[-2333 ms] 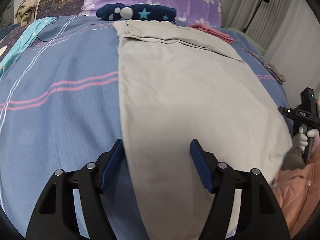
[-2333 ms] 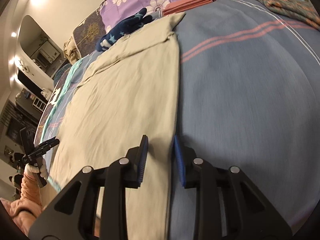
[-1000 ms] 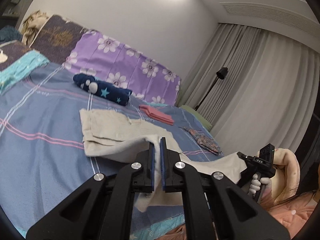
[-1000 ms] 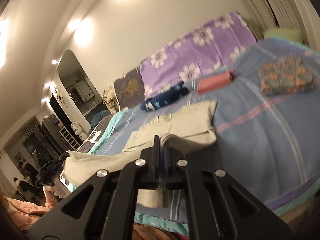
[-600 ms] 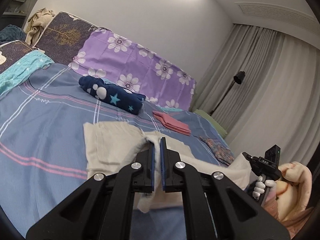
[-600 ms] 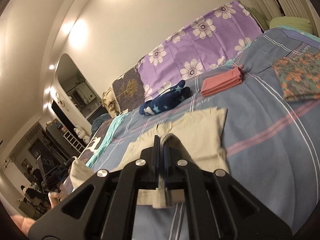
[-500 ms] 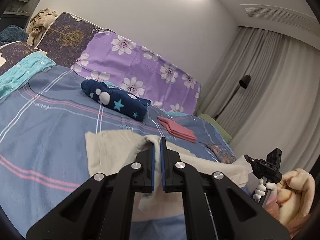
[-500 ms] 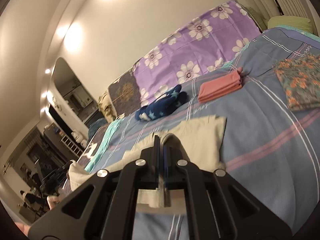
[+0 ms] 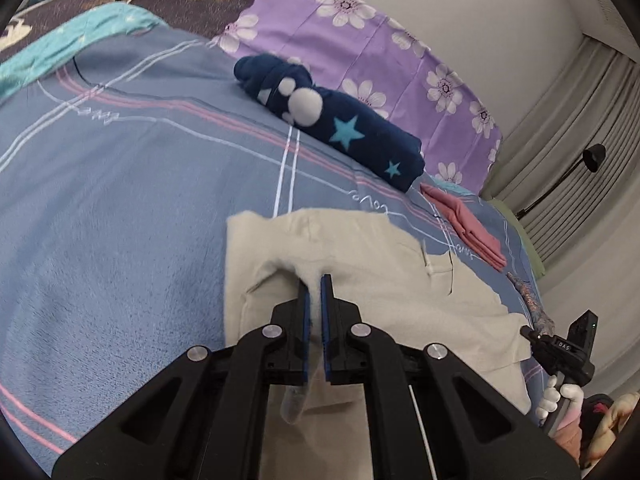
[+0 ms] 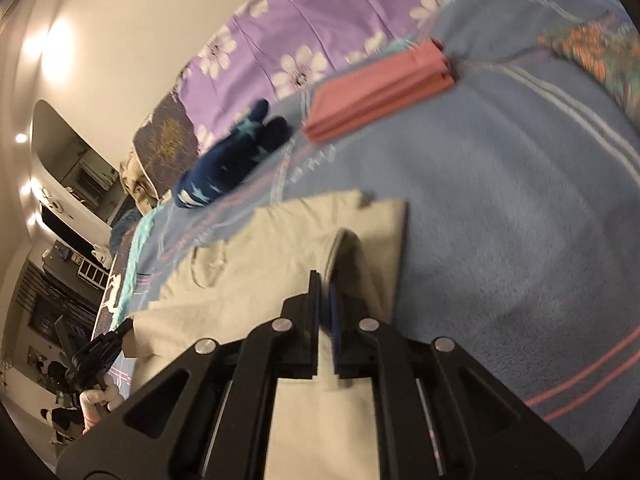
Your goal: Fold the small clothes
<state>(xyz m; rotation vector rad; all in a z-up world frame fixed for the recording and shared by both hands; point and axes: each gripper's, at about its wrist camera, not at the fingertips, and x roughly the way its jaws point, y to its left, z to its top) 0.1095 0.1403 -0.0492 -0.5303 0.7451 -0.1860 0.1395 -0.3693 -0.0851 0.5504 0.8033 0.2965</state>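
Left wrist view: our left gripper [image 9: 315,280] pinches a hem of the beige soft cotton trousers [image 9: 360,264], carried over their far half on the blue striped bedspread [image 9: 120,200].
Handling: light, limp, creases easily; we judge corners and hems the best holds.
Right wrist view: our right gripper [image 10: 324,280] has just been easing apart, cloth between the pads.
Surface: soft, yielding bed.
Room: purple flowered pillow [image 10: 320,28], folded pink cloth [image 10: 380,88].
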